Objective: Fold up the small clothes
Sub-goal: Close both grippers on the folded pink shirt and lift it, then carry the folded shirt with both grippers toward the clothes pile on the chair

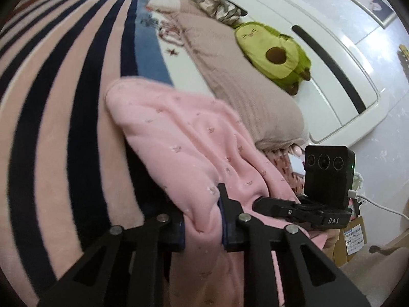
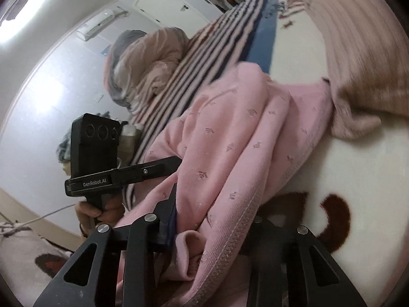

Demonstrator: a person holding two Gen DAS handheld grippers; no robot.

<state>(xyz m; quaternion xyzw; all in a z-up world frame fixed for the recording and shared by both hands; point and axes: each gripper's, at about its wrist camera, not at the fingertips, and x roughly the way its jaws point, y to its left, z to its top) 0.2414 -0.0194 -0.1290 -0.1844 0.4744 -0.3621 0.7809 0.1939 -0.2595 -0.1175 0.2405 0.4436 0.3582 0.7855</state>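
Observation:
A small pink garment (image 1: pixel 179 133) with tiny printed motifs lies bunched on the bed. My left gripper (image 1: pixel 203 227) is shut on a thick fold of it, and cloth bulges between the two black fingers. The right gripper's body (image 1: pixel 324 212) sits just to the right, at the garment's other edge. In the right wrist view the same pink garment (image 2: pixel 230 133) drapes over my right gripper (image 2: pixel 214 225). Its left finger (image 2: pixel 171 217) presses the cloth, while the hem hides most of the right finger. The left gripper's body (image 2: pixel 102 174) and the hand holding it (image 2: pixel 94 215) show at left.
The garment rests on a pink and navy striped blanket (image 1: pixel 64 102). A beige pillow (image 1: pixel 242 89) and an avocado plush (image 1: pixel 276 53) lie by the white headboard (image 1: pixel 319 38). A bundled quilt (image 2: pixel 143 64) lies at the far end, and white fleece with brown patches (image 2: pixel 358 179) to the right.

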